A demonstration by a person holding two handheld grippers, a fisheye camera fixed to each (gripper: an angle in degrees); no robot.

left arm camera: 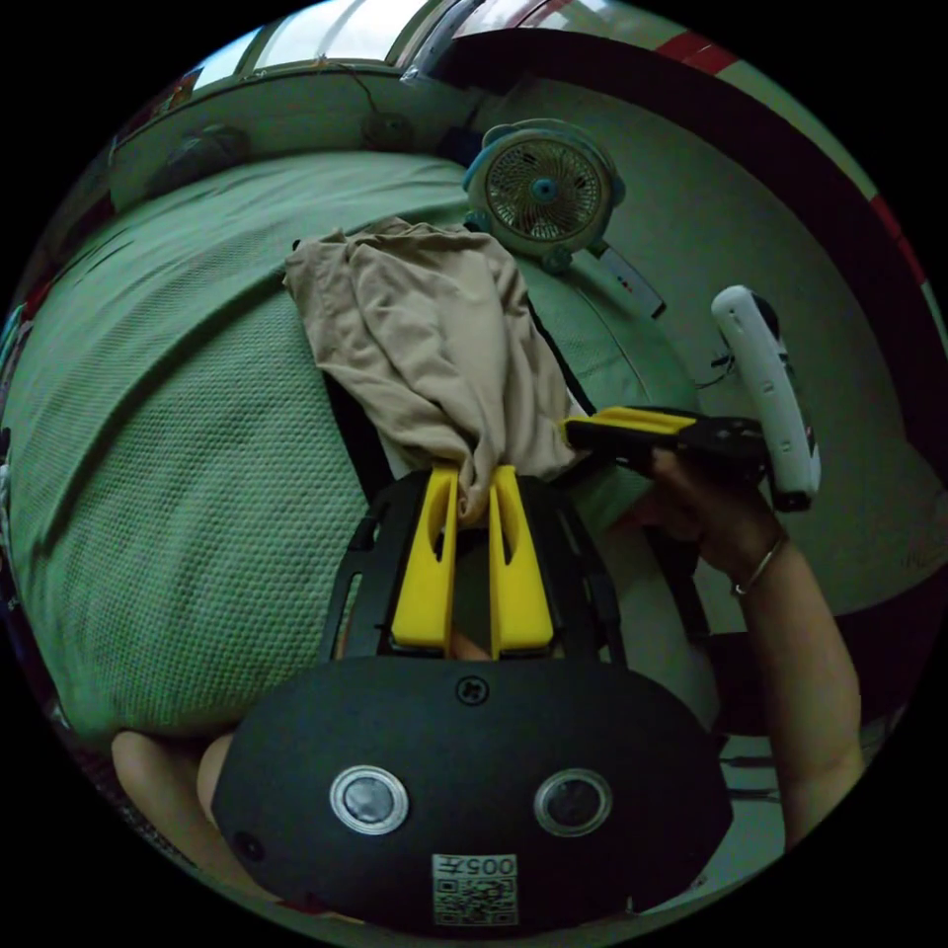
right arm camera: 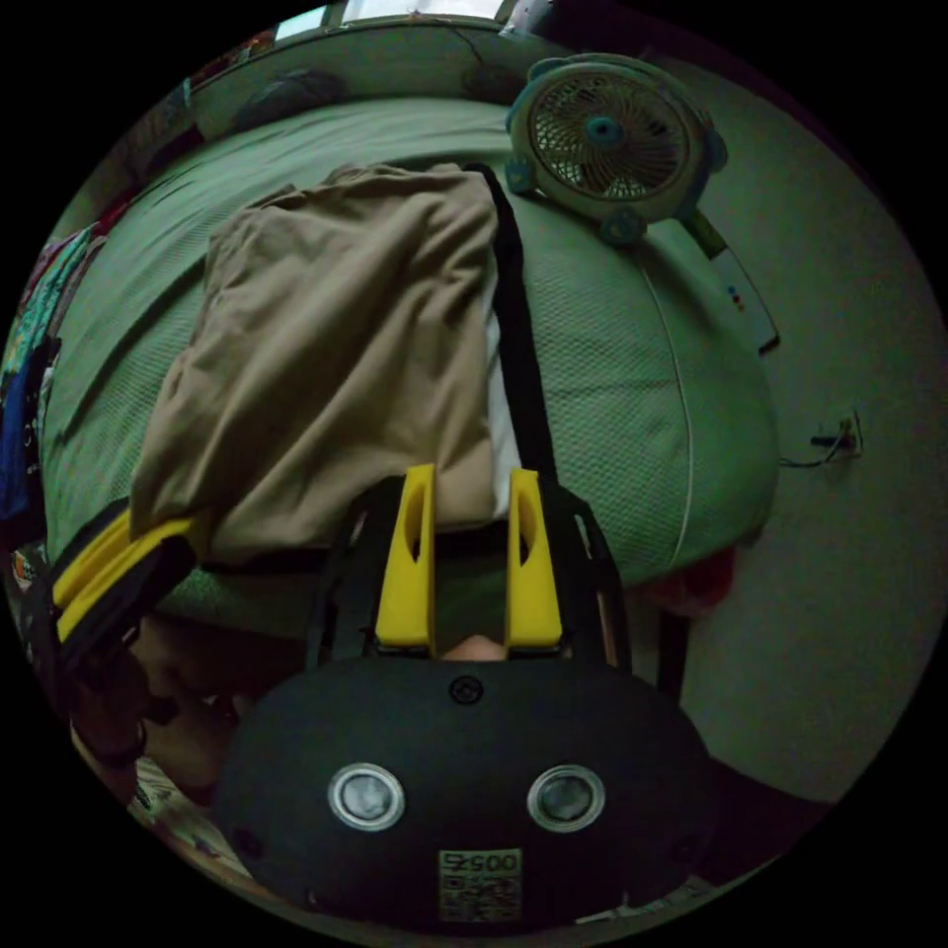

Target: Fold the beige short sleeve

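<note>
Shirt: a beige short-sleeve shirt (right arm camera: 336,355) is seen lying on a green bed (right arm camera: 632,395), bunched and partly doubled over, its long axis running away from both grippers toward the far side of the bed.
Left gripper: the left gripper (left arm camera: 472,494) is pressed together on a gathered near corner of the shirt, the cloth pinched between both jaws.
Right gripper: the right gripper (right arm camera: 472,494) is held spread at the near hem, a jaw to either side of the edge; cloth lies in the gap, but no press on it can be made out.
Nearer hand: both are at the near edge; only the left is judged to have a hold.
Under the shirt: a dark strip (right arm camera: 513,326) and a patch of white are seen along one side, just beside the beige cloth.
Around: a small fan (right arm camera: 612,143) stands at the far corner of the bed, well apart from the shirt; a remote (right arm camera: 736,296) lies near it.
Obstruction: nothing is seen across the fold path.
</note>
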